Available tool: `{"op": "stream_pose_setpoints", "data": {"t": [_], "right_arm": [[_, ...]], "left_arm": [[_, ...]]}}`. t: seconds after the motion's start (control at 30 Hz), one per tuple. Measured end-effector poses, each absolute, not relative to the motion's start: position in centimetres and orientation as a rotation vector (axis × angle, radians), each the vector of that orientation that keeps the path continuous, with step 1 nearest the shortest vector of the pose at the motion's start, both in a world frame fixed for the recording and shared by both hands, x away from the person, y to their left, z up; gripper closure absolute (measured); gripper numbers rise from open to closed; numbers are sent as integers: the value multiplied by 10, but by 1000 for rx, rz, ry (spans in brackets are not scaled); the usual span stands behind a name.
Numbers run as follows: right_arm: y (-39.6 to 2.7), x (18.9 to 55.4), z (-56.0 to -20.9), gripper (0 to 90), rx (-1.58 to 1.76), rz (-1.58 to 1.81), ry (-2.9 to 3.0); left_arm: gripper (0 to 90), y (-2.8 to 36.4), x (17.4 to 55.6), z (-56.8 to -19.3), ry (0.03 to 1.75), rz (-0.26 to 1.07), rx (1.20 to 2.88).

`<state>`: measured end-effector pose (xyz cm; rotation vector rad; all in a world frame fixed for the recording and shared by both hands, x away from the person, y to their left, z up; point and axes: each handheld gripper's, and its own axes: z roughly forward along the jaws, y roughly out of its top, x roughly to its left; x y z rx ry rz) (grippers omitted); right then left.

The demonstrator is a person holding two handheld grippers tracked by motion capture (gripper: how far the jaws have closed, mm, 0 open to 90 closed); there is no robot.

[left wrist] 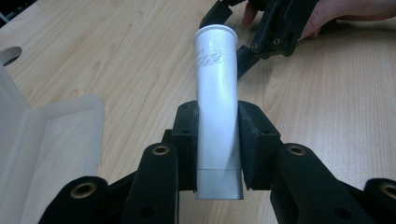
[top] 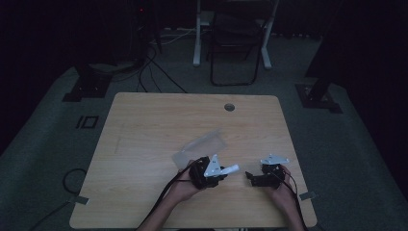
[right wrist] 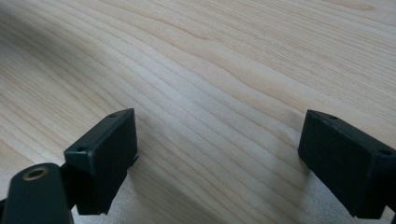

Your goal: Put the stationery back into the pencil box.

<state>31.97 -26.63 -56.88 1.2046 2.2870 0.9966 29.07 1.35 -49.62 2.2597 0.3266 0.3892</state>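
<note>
Up close, a white tube (left wrist: 216, 107) is sitting clamped between the left gripper's (left wrist: 217, 144) two black jaws, its flared end pointing away toward the right gripper (left wrist: 266, 32) and just above the wooden table (left wrist: 116, 51). Beside it, a clear plastic case (left wrist: 51, 140) is lying open on the wood. Nearby, the right gripper (right wrist: 217, 154) is hovering low over bare tabletop (right wrist: 210, 70), jaws spread wide and holding nothing.

Light wood-grain table (top: 144, 144); round cable hole (top: 229, 107) near far edge; translucent plastic case (top: 199, 147), lid open, lies on it near front centre.
</note>
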Motion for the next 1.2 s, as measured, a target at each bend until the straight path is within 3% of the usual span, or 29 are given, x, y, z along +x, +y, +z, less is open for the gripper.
{"op": "stream_pose_setpoints", "data": {"t": [1.2], "right_arm": [[-266,320,-569,116,1204,997,2287]], "left_arm": [[707,33,305,-478,405,472,2197]]}}
